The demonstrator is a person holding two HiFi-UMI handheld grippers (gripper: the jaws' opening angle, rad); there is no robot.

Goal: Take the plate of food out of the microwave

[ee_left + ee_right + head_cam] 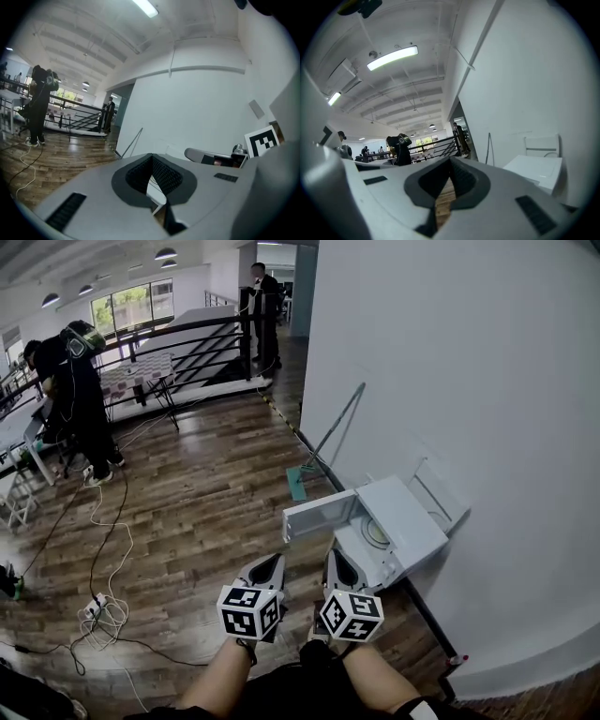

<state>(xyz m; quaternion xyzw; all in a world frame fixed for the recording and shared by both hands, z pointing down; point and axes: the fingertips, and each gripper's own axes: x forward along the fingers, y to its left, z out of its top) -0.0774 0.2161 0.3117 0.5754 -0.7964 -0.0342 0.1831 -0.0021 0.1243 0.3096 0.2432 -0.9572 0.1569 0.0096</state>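
Far left, a person in dark clothes (73, 395) is seen standing near a black railing (178, 334). Cables (111, 622) are strewn over the wood floor (206, 493), with a power strip (94, 607) among them. A second person (265, 306) is seen further back, at the railing's end. The left gripper (266, 568) is held low at centre, its jaws pressed together with nothing between them; only floor and a bit of white casing show through the slot below the tips. The right gripper (338, 563) is held just beside it, likewise clenched and empty. Both are pointed toward the microwave (408, 517) and neither is touching it. A long-handled mop (296, 482) is leaned against the white wall (469, 381). The microwave is set at the foot of that wall, with its door (319, 517) swung open to the left. The plate (376, 532) is seen inside the cavity as a pale round disc. Food on it cannot be made out.
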